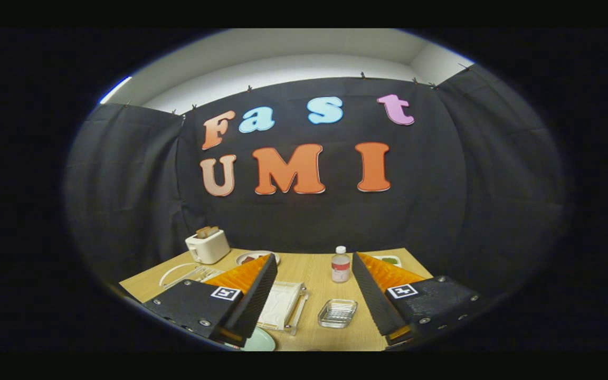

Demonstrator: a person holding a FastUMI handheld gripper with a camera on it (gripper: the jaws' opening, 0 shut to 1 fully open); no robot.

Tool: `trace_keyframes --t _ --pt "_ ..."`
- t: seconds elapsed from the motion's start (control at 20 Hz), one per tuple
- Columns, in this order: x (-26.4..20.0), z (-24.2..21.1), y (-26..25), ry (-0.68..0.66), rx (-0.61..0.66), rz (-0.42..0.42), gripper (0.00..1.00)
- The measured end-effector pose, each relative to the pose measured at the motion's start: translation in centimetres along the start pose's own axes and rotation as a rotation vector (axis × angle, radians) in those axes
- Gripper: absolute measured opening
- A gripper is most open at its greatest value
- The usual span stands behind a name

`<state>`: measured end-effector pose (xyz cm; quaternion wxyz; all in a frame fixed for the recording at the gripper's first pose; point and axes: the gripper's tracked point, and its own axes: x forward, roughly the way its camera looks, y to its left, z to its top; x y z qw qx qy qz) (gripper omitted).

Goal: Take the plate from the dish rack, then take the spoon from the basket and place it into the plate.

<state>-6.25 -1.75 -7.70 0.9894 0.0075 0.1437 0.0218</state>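
My gripper (314,256) is held above the wooden table (317,274), open wide with nothing between its fingers. Beside the left finger, a white wire dish rack (198,274) stands on the table with a white round rim (174,272) at its near side. A white basket (283,306) lies just inside the left finger; I cannot make out a spoon in it. The edge of a pale green plate (260,341) shows low down by the base of the left finger.
A white toaster (208,245) with bread stands at the back left. Behind the left fingertip is a small plate with food (248,258). A small bottle (340,266) stands between the fingertips, a clear glass dish (338,313) nearer. A green-topped dish (388,259) sits beyond the right finger.
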Motion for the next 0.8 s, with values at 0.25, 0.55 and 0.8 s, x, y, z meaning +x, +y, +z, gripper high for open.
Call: trace_keyframes --t 0.25,0.55,0.8 --pt "-0.3 3.7 0.0 -0.103 -0.033 -0.006 0.87" --pt "-1.0 6.4 0.3 -0.180 -0.051 -0.023 0.91" --pt "-1.2 7.8 0.4 -0.220 -0.068 -0.028 0.93"
